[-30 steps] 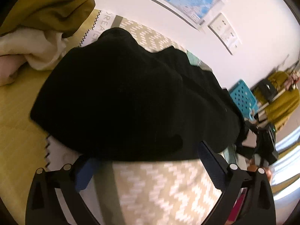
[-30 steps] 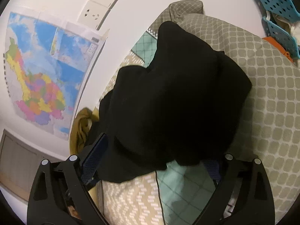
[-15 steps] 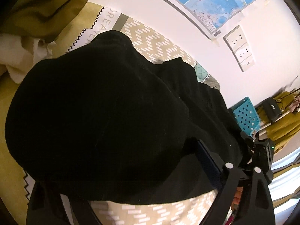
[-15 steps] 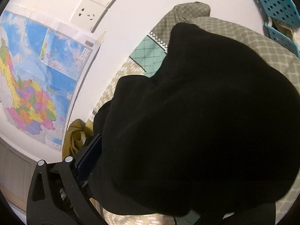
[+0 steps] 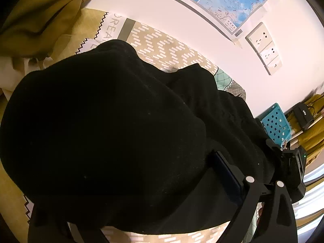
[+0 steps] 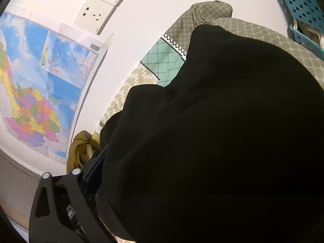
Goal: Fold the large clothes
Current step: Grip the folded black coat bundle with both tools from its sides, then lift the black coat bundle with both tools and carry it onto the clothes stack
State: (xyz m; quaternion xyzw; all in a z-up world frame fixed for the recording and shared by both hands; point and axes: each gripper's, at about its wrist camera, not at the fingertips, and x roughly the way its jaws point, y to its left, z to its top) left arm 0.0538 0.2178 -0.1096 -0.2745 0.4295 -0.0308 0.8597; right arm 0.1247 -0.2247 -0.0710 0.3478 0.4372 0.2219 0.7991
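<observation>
Black garment [image 5: 113, 133], draped over and ahead of both claws and filling most of each wrist view. It lies bunched in rounded mounds on a patterned bed cover [image 5: 162, 46], with no flat panel, straight edge or crease line visible; sleeves, hem and collar cannot be told apart in the dark cloth.

Left claw [image 5: 151, 208]: only its right finger [image 5: 228, 174] shows, with cloth lying against its inner face and over the left finger. Whether the claw is clamped on the garment or merely under it cannot be told. Beyond that finger, to the right, the other black claw frame appears at the garment's far end.

Right claw [image 6: 182, 192]: only its left finger [image 6: 95, 170] shows at the edge of the cloth; the rest is buried, so its state cannot be told either.

Progress, as a judgement: the fold is at an early or middle stage. The garment appears gathered and lifted at two ends, perhaps being carried over onto itself, yet no finished fold can be confirmed. Laying flat, smoothing and the remaining folds are probably still to do.

Surroundings: ahead and left of the left claw, a heap of mustard-yellow cloth [image 5: 40, 16]; ahead of both, a white wall with a map [image 6: 36, 93] and sockets [image 6: 97, 10]; to the right, a blue perforated basket [image 5: 277, 123].
</observation>
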